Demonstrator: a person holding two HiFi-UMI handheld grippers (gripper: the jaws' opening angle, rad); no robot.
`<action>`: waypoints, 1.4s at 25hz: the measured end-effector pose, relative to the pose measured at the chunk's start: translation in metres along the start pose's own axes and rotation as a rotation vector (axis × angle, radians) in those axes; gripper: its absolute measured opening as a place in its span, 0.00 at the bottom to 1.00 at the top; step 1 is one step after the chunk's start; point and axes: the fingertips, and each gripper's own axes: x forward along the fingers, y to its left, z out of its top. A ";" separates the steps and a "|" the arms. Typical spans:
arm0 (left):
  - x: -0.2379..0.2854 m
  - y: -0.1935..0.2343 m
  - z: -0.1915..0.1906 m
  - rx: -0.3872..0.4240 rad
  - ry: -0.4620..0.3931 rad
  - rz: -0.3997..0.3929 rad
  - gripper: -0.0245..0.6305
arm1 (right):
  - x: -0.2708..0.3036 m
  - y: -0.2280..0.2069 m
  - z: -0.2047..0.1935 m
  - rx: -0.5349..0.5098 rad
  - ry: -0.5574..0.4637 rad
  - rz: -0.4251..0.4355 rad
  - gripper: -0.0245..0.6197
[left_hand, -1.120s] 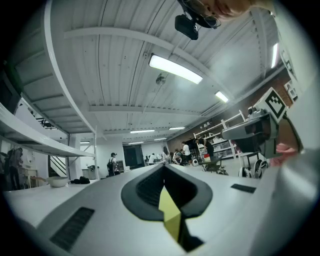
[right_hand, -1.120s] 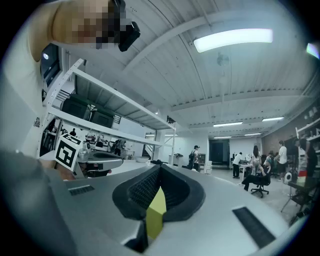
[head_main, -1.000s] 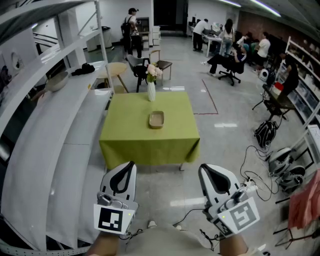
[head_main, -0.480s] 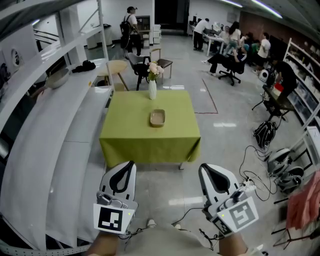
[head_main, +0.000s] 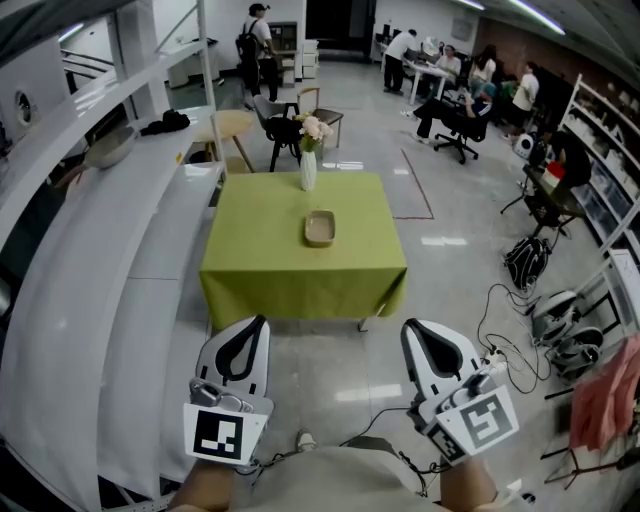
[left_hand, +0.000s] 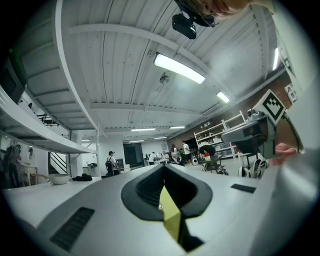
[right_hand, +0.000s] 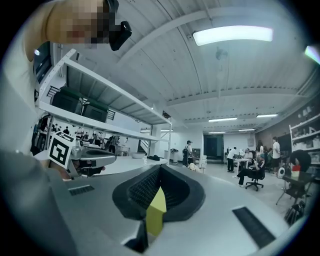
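I hold both grippers low in front of me, above a grey floor, and neither touches anything. In the head view my left gripper and right gripper point toward a table with a green cloth. On it stand a white vase with flowers and a small tan tray. In the left gripper view the jaws of the left gripper meet in a closed seam with nothing held. The right gripper looks the same, shut and empty. Each gripper view also catches the other gripper at its side.
White shelving runs along the left with a bowl on it. Chairs and a round stool stand behind the table. Several people work at desks at the back right. Cables and gear lie on the floor at right.
The head view has shifted a little, so the table sits slightly lower and nearer. Both grippers stay shut and level.
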 end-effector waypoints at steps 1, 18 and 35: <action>0.001 0.004 -0.002 0.005 -0.001 -0.003 0.05 | 0.003 0.000 -0.001 -0.001 -0.002 -0.007 0.05; 0.100 0.045 -0.032 0.024 0.027 0.040 0.05 | 0.095 -0.080 -0.035 0.068 -0.008 -0.001 0.05; 0.323 0.061 -0.081 0.059 0.180 0.100 0.05 | 0.250 -0.257 -0.092 0.160 0.041 0.120 0.05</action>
